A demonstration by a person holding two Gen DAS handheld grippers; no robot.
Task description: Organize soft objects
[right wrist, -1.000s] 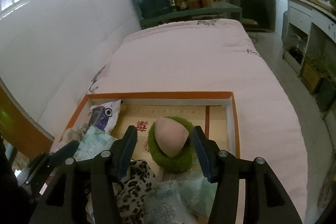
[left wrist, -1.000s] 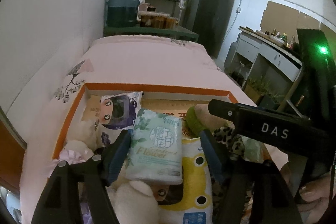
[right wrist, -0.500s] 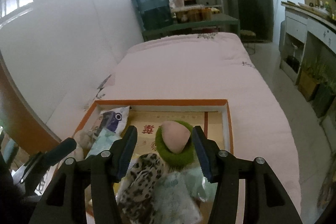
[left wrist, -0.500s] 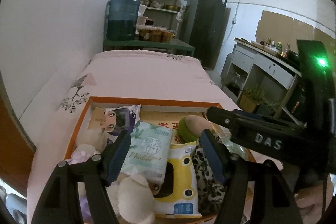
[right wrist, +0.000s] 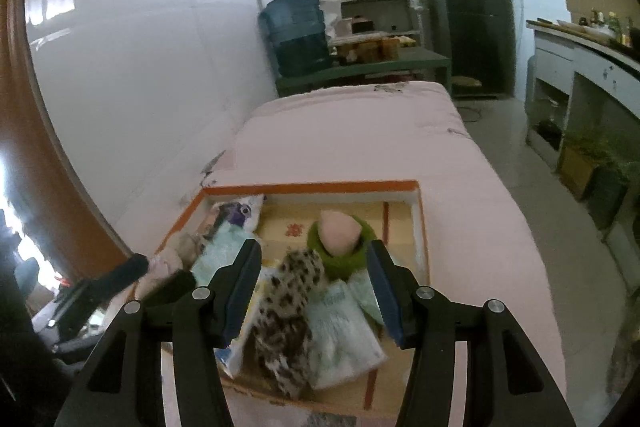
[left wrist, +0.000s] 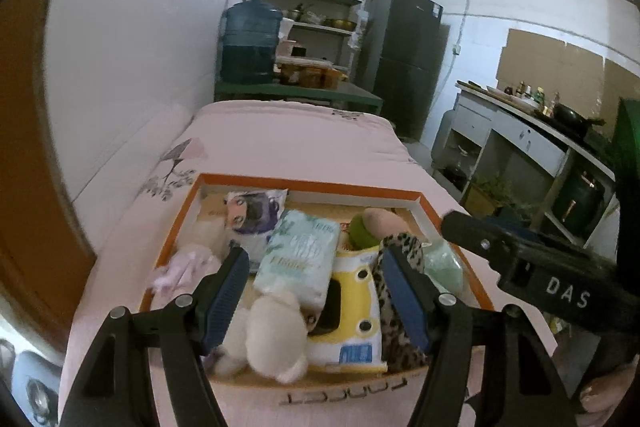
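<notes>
Both grippers have pulled back and up from the orange-rimmed box (left wrist: 425, 203) since a second ago, so more of the pink bed (right wrist: 360, 135) now shows around it. Neither holds anything: the left gripper (left wrist: 316, 291) hangs with its jaws spread wide over the near half of the box, and the right gripper (right wrist: 314, 291) is likewise released above the box's near end. Inside lie the soft things — a pale green tissue pack (left wrist: 298, 255) near the middle, a yellow wipes pack (left wrist: 352, 311) beside it, a leopard-print cloth (right wrist: 288, 303), a pink-and-green plush (right wrist: 340, 239) toward the far wall, a purple printed pack (left wrist: 250, 211) in the far left corner and a white plush (left wrist: 276, 339) at the near edge. Left of the tissue pack, a pale pink item is too blurred to name. The left gripper's fingers hide parts of the near items, and the box's near edge is partly cut off in the right wrist view.
</notes>
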